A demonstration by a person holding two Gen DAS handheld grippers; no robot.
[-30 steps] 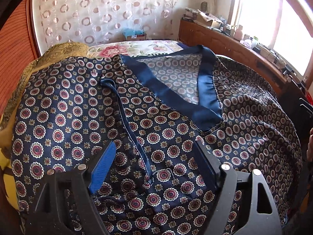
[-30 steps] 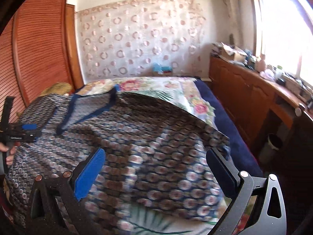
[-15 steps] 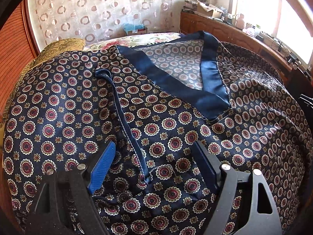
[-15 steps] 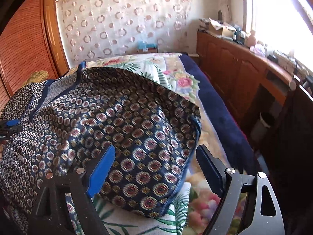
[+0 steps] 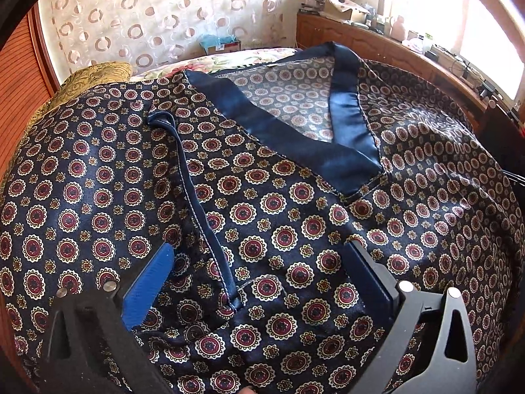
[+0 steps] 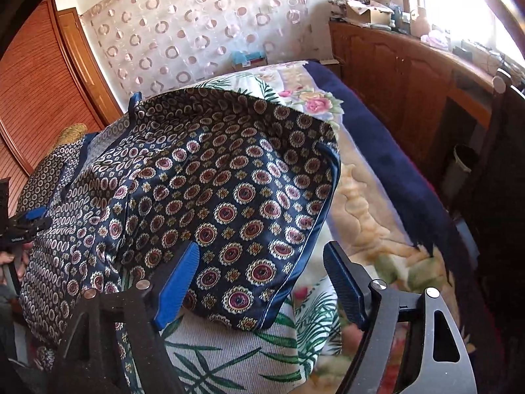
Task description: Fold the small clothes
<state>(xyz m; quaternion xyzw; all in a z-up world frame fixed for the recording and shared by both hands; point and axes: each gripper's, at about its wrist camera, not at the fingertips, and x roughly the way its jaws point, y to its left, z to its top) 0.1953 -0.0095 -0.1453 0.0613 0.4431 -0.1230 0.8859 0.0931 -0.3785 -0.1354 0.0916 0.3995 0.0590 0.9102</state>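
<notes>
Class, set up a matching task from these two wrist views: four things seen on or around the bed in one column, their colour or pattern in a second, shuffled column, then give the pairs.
Things:
1. V-neck band of the patterned top
2. bedsheet
3. wardrobe door
4. curtain

Colour or pattern:
A. reddish-brown slats
B. plain dark blue satin
C. pale with ring shapes
D. white with green leaves and pink flowers

Pairs: 1-B, 2-D, 3-A, 4-C

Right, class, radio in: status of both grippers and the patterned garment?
Left gripper open, low over the patterned garment. Right gripper open, straddling its sleeve hem. Garment spread on the bed, unfolded. Nothing in the way.
</notes>
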